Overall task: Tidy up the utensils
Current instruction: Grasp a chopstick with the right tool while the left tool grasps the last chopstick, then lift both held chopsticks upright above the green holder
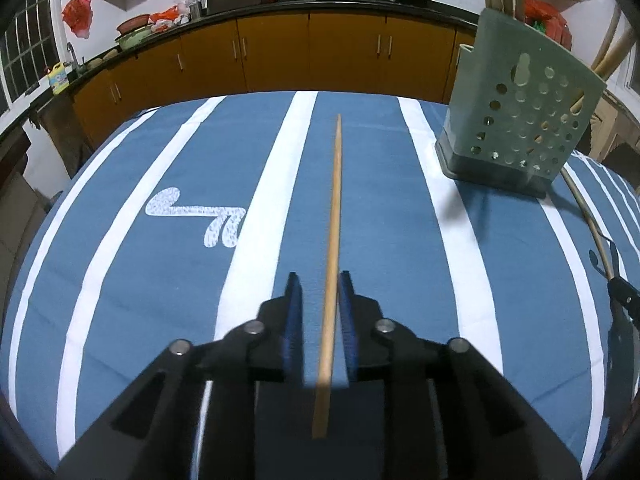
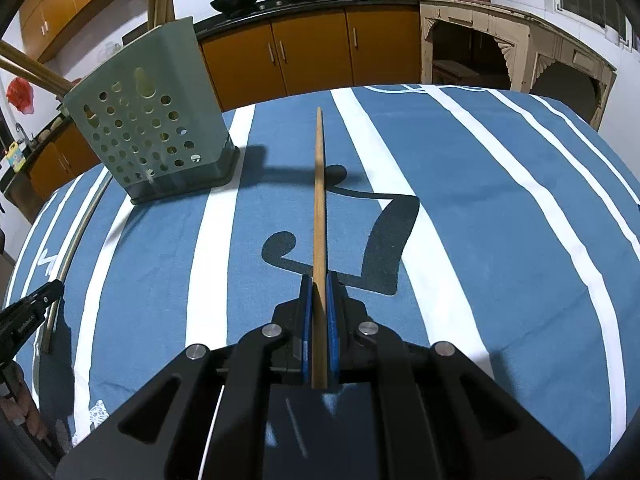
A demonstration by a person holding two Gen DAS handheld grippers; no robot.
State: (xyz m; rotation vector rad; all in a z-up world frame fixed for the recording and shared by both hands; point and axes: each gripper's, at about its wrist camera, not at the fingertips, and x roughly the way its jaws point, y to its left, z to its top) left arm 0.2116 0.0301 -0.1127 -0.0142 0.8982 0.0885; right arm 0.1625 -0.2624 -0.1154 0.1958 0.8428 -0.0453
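Note:
In the left wrist view a wooden chopstick lies on the blue striped cloth, running between my left gripper's open jaws without touching the pads. The green perforated utensil holder stands at the far right with wooden utensils in it. In the right wrist view my right gripper is shut on a second wooden chopstick, held above the cloth and pointing forward. The holder stands at the far left there. The right gripper also shows at the left wrist view's right edge.
The table has a blue cloth with white stripes. A thin stick lies along the cloth left of the holder. My left gripper's body shows at the right wrist view's left edge. Kitchen cabinets stand behind.

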